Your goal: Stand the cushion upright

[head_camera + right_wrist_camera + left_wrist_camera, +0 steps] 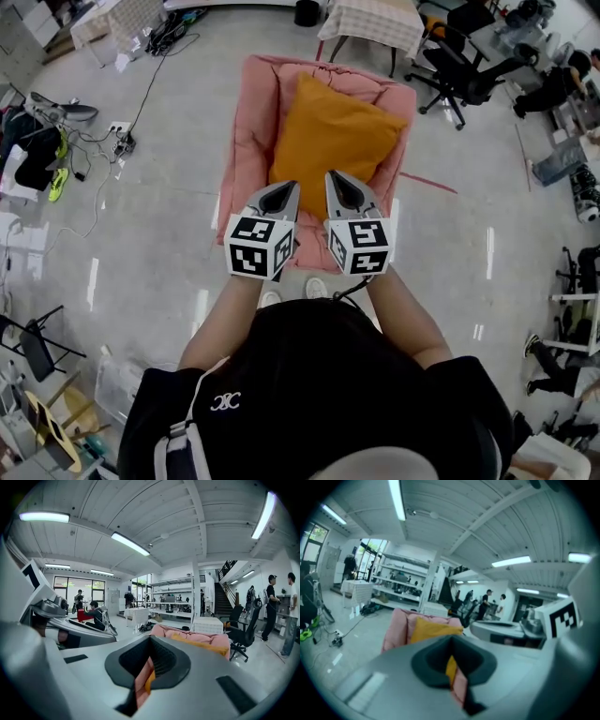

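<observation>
An orange cushion [333,141] leans against the back of a pink floor chair [253,122], its lower edge toward me. My left gripper [281,189] and right gripper [339,180] are held side by side just in front of that lower edge, both shut with nothing between the jaws. In the left gripper view the cushion [433,629] stands on the pink chair [396,630] some way ahead, beyond the shut left gripper [451,660]. In the right gripper view only a thin orange strip of the cushion [199,646] shows over the pink chair [187,634], past the right gripper [147,667].
A table with a checked cloth [375,23] and a black office chair [459,70] stand behind the pink chair. Cables and a power strip [120,141] lie on the shiny floor to the left. My own shoes [270,298] are at the chair's near edge.
</observation>
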`<state>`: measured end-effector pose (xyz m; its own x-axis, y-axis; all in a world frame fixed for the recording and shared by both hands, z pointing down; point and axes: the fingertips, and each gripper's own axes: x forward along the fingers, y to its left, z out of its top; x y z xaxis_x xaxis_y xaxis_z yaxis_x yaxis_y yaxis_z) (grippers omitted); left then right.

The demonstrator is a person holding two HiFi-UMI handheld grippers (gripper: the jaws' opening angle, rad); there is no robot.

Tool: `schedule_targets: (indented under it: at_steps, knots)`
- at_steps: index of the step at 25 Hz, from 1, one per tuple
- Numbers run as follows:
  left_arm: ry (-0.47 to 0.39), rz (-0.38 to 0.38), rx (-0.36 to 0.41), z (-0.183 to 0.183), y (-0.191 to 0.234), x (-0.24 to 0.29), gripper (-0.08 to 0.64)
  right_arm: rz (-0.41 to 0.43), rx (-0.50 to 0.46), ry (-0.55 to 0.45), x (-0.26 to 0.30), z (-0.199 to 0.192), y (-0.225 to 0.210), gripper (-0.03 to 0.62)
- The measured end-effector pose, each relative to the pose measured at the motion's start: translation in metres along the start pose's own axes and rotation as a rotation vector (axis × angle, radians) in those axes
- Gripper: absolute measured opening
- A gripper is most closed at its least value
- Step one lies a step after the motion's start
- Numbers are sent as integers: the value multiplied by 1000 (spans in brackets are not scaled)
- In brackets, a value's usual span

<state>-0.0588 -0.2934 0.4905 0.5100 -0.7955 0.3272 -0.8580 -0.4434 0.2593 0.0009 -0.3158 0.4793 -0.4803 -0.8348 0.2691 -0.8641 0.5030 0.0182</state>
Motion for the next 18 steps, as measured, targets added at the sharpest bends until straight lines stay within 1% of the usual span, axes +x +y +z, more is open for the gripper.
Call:
schedule_targets:
  at_steps: [5,10,14,18]
  knots:
    - [-2,19,-20,-7,35,-15,0,21,-6,8,22,-1,29,-3]
    - [8,34,-22,-10,67,-28,0,41,36,35,41,-5,55,-3]
    - [11,8,-14,-8,70,-28,0,13,40,39,44,-4,58,-3]
    - [9,-26,14,-1,62,-23,-1,-33,29,-8,42,8,50,-3]
